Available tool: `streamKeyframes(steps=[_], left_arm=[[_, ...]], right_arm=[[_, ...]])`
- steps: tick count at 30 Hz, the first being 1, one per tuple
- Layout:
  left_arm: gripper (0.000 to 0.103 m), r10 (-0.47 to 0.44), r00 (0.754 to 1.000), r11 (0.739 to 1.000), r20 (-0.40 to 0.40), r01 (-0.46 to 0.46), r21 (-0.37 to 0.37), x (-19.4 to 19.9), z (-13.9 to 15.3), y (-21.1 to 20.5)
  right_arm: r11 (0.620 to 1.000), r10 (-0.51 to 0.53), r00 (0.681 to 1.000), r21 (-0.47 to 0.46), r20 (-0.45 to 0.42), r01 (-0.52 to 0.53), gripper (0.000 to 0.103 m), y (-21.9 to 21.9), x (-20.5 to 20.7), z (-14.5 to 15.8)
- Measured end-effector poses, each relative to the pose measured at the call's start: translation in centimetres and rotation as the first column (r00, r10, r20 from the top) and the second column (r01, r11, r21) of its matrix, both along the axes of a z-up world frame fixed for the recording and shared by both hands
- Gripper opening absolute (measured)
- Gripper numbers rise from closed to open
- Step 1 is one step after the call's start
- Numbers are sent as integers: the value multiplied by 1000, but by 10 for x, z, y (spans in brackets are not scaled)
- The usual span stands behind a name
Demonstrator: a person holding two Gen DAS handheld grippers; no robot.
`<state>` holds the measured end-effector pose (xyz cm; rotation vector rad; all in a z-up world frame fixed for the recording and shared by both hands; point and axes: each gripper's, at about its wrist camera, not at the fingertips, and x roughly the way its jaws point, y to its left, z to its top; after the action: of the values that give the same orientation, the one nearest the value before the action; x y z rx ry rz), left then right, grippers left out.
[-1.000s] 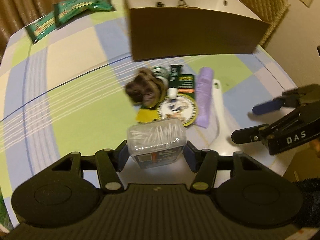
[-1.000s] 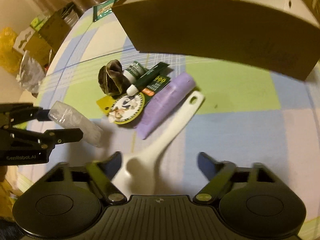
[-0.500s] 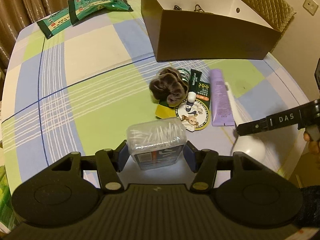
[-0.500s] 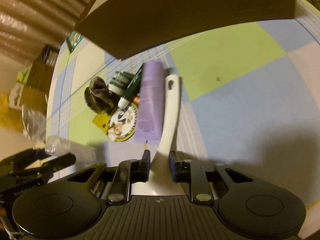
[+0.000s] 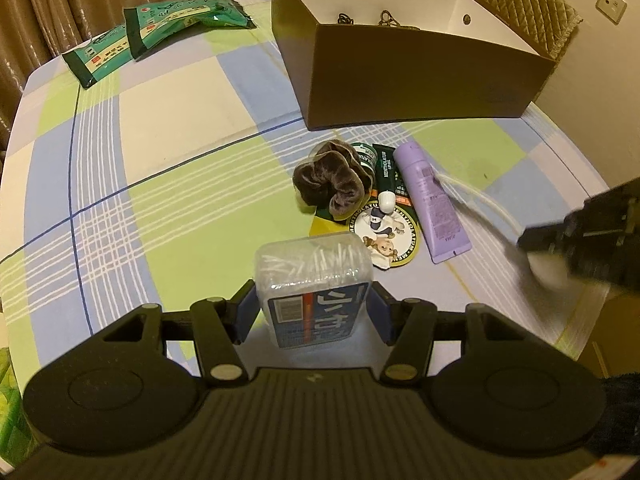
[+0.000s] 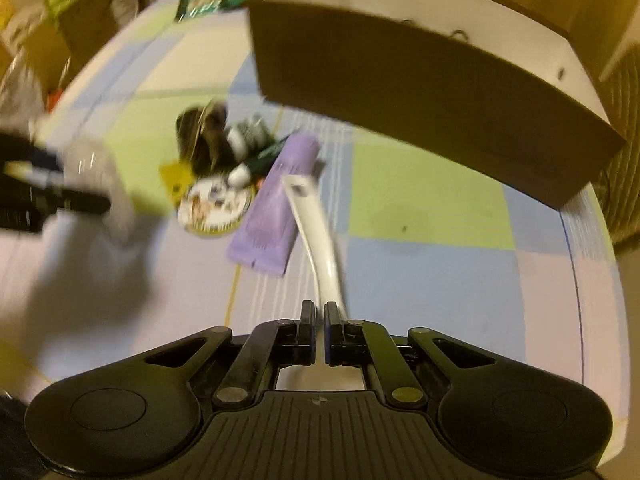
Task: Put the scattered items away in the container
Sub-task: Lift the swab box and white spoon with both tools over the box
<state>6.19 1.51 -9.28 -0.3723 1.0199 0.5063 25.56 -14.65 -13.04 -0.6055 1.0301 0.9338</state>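
Left tool (image 5: 311, 307) clamped on clear cotton-swab box (image 5: 313, 280), box between pads, above checked counter (image 5: 160, 200). Right tool (image 6: 319, 322) clenched on white spoon (image 6: 316, 232), handle running ahead toward purple tube (image 6: 276, 208). Brown scrunchie (image 5: 332, 184), round card ahead of left tool. Brown container (image 5: 420, 76) beyond, open.

Left gripper (image 5: 311, 312), lower centre of its frame: jaws part-spread, blue pads pressing both sides of a clear plastic cotton-swab box (image 5: 313, 280). Right gripper (image 6: 319, 330), lower centre: jaws pinched tight on a white plastic spoon handle (image 6: 316, 236), pointing steeply down.
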Motion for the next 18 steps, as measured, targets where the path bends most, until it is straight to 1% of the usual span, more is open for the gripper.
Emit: streamKeyframes(steps=[2,4,6,7,8,10,14,16,18], left_arm=[[53,0,1000,1000,1,0,-1,0,0,1],[53,0,1000,1000,1,0,-1,0,0,1],[53,1,1000,1000,2,-1,-2,0,0,1],[53,4,1000,1000,3,-4,-2,0,0,2],[53,7,1000,1000,2,-7,-3,0,0,2],[53,10,1000,1000,2,-10,-3,0,0,2],[53,17,1000,1000,-1,-17,-2,3,-1,2],[53,22,1000,1000,-2,-22,-4,4,-1,4],[53,25,1000,1000,-5,-25,-2,6,-1,4]], right_arm=[[1000,10,1000,-11,24,-9,3,-2,-4,-1],[1000,8,999,-24,33,-7,10,-3,-2,-3],[999,31,997,-30,66,-30,24,-3,-4,-4],[999,40,996,-22,78,-38,41,-4,-5,-1],[999,45,995,-7,87,-44,53,-6,-6,2],[999,47,995,21,90,-49,54,-8,-3,5],[997,56,998,47,12,-56,54,-10,8,0],[997,54,999,47,-5,-54,53,-8,11,-5],[997,58,998,53,-12,-57,49,-6,15,-12]])
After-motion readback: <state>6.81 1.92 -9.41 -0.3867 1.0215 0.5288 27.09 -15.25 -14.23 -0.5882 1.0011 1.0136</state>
